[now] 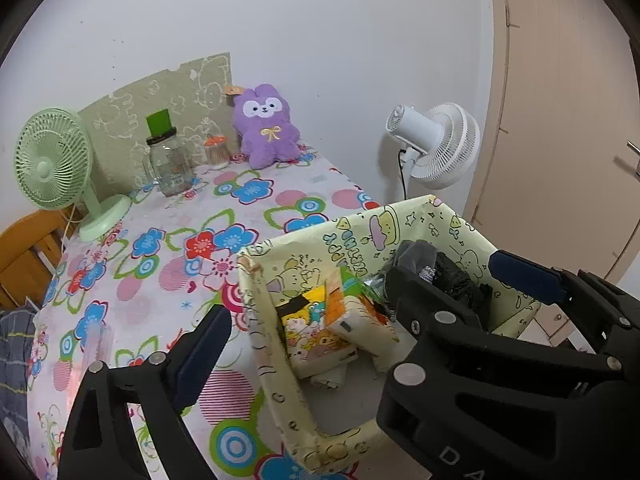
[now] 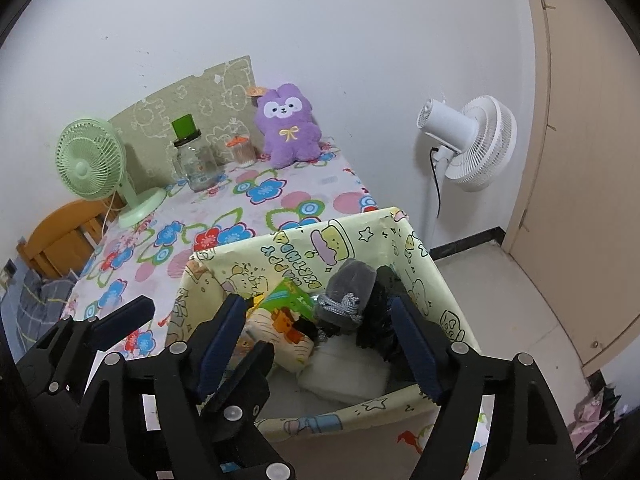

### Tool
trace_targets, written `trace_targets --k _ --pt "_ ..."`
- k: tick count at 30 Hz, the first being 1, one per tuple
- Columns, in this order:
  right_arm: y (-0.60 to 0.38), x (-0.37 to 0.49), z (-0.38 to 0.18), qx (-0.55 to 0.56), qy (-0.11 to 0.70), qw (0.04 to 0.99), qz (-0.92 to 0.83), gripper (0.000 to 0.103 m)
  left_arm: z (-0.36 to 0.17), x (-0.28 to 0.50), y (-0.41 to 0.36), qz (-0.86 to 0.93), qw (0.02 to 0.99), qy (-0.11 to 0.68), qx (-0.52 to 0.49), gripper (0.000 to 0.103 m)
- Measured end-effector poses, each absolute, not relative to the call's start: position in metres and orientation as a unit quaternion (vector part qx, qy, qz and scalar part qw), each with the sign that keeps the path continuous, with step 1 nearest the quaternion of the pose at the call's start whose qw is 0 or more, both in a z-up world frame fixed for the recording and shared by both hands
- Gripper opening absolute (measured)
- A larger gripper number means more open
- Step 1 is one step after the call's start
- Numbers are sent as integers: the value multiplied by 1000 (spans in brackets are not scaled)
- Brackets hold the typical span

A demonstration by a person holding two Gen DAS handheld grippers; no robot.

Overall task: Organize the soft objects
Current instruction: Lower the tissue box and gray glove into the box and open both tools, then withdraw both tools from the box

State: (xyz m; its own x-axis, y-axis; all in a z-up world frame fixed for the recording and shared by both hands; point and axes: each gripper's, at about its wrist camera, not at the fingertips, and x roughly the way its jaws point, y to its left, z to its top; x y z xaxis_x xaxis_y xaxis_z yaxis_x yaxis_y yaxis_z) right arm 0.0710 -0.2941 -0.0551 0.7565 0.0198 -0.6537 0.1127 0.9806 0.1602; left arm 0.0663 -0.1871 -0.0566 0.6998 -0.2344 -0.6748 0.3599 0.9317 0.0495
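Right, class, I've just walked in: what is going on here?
A person is sorting soft things into a yellow cartoon-print storage box on a floral tablecloth. Both claws, left and right, hang open and empty over it. Tissue packs and a grey rolled item already lie inside. A purple plush still sits by the wall.

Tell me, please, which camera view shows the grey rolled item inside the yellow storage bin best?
The right wrist view: the grey rolled item lies unobstructed between its gripper's fingers. In the left wrist view, the right gripper's finger covers most of it.
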Motion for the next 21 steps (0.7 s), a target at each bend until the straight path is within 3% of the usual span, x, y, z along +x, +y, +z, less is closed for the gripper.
trace_targets --k 17,21 --pt "-256 48 -24 73 313 947 -18 86 -30 44 -149 -146 934 316 78 100" --pt "-246 42 -17 69 299 951 -19 94 -24 39 -136 -141 939 307 72 103"
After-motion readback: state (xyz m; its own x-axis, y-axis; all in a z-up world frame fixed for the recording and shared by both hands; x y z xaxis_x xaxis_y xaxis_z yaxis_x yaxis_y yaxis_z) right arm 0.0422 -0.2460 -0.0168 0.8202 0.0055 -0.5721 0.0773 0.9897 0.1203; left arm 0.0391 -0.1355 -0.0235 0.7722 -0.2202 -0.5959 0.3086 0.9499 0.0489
